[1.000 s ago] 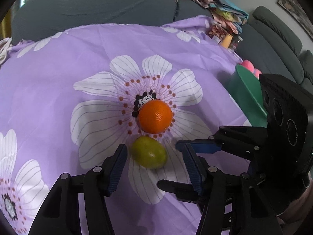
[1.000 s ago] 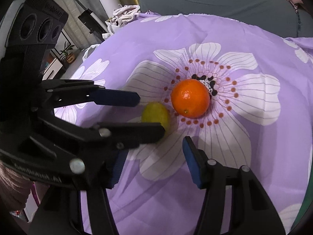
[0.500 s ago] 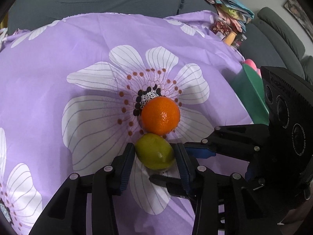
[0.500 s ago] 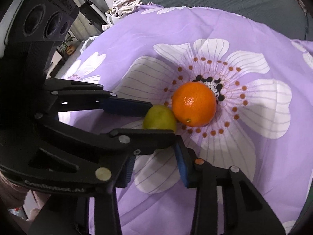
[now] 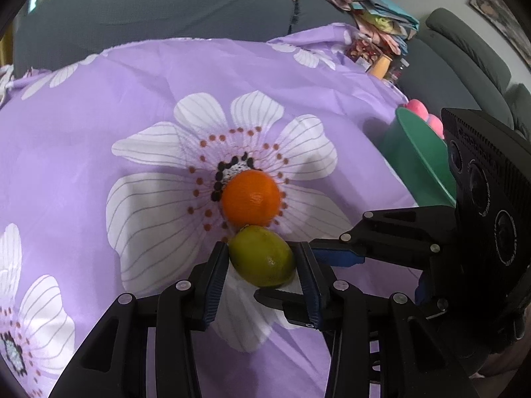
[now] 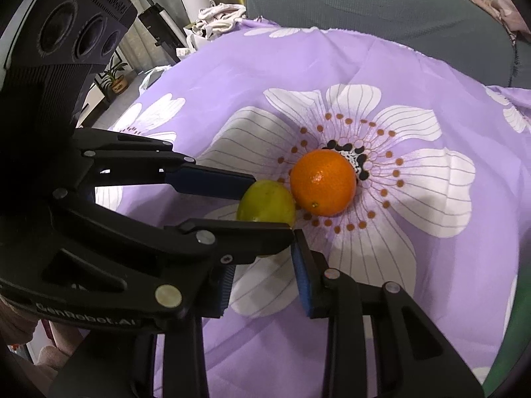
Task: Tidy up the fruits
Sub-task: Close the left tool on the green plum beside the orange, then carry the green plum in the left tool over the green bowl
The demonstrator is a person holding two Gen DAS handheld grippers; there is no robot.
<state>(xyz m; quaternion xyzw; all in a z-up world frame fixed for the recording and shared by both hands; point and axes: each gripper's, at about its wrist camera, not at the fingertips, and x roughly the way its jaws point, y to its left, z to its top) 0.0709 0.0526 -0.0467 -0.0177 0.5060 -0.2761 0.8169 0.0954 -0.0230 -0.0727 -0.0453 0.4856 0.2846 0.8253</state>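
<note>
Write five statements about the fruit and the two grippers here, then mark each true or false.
1. The left gripper is clamped on the green fruit. True.
2. The orange lies well apart from the green fruit. False: the two touch.
3. The right gripper holds the orange. False: its jaws are closing with nothing between them.
4. A green bowl with pink things in it stands at the edge of the purple cloth. True.
5. The orange is already in the bowl. False: it rests on the cloth's white flower.
</note>
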